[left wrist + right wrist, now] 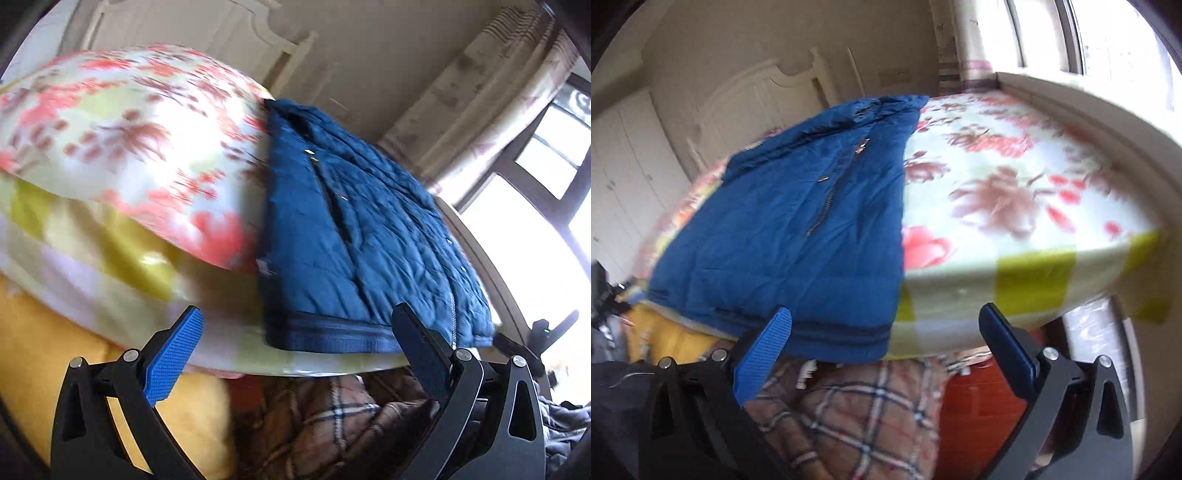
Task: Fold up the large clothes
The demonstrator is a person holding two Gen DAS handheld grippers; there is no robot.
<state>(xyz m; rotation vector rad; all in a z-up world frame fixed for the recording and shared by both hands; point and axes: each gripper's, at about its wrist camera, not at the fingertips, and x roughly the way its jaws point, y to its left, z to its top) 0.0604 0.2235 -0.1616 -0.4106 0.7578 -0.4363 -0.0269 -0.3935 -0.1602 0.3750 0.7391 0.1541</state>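
While the blue quilted jacket (354, 236) lies folded on the floral bedsheet (1015, 177), hem at the bed's near edge, my left tongs (295, 354) and right tongs (884, 350) hang spread wide and hold nothing, just short of that hem. Below them sits a plaid blanket (864, 417).

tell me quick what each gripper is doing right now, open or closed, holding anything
Left gripper: open, holding nothing, at the hem of the blue jacket.
Right gripper: open, holding nothing, at the jacket's hem edge.
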